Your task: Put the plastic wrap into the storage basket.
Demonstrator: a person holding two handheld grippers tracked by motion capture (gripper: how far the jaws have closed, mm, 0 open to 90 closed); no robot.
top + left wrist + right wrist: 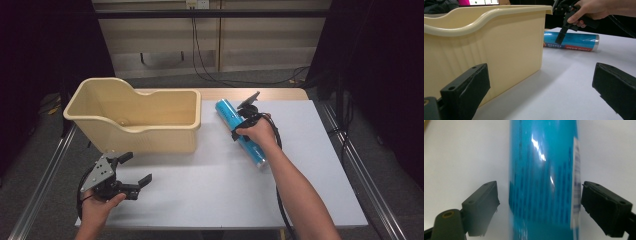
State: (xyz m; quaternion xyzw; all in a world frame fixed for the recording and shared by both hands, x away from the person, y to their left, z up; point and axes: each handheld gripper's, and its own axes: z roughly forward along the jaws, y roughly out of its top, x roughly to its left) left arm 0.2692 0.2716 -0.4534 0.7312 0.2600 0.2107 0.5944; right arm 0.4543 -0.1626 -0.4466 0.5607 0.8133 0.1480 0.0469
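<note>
Right gripper spread astride glossy blue cylindrical wrap roll; centre, then close squarely. Left gripper spread, idle.

Blue food-wrap roll laid flat on white table, straddled between right gripper jaws, not yet clamped.

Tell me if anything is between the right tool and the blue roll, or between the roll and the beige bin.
Nothing visible blocks either. The right tool is open, its jaws straddling the blue roll with bare gaps each side. Only bare white table separates the roll from the beige bin; going inside means clearing its wall.
</note>
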